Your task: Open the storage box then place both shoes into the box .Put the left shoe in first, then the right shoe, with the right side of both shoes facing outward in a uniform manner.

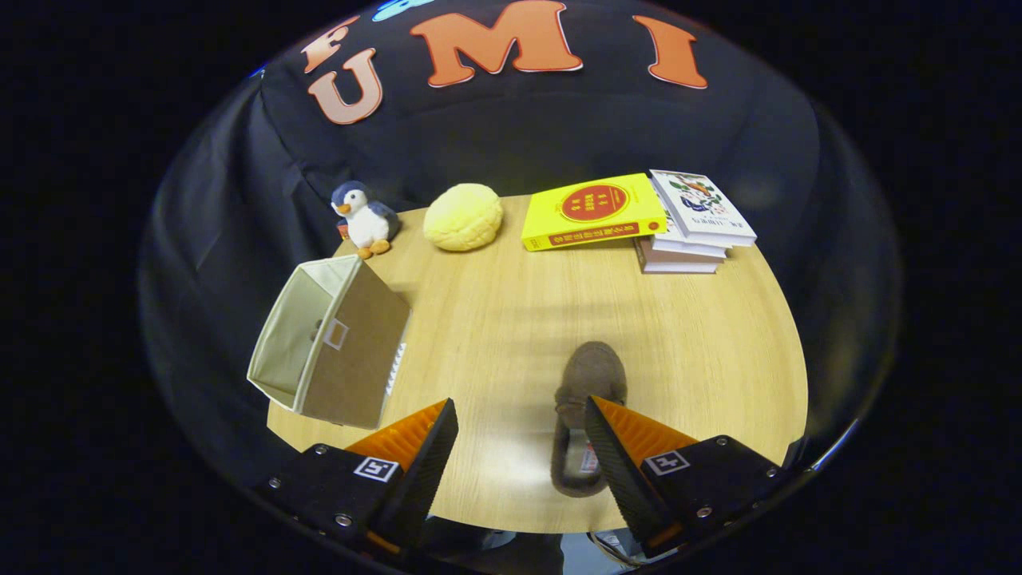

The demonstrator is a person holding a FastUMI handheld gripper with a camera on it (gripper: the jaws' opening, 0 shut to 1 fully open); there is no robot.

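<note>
A beige fabric storage box (pixel 331 343) lies on its side on the wooden table (pixel 679 343), left of the fingers, its opening turned to the left and its brown base facing me. One brown suede shoe (pixel 589 382) rests on the table with its toe pointing away from me; its heel end runs back beside the inner edge of the right finger (pixel 619 459). My gripper (pixel 519 419) is open and hovers over the near part of the table, with nothing pressed between the fingers. The shoe sits toward the right finger, not centred in the gap.
At the far side of the table stand a small plush penguin (pixel 363 217), a round yellow cushion (pixel 463 216), a yellow book (pixel 592 212) and a stack of white books (pixel 693 224). The table's round edge curves close behind the box and the books.
</note>
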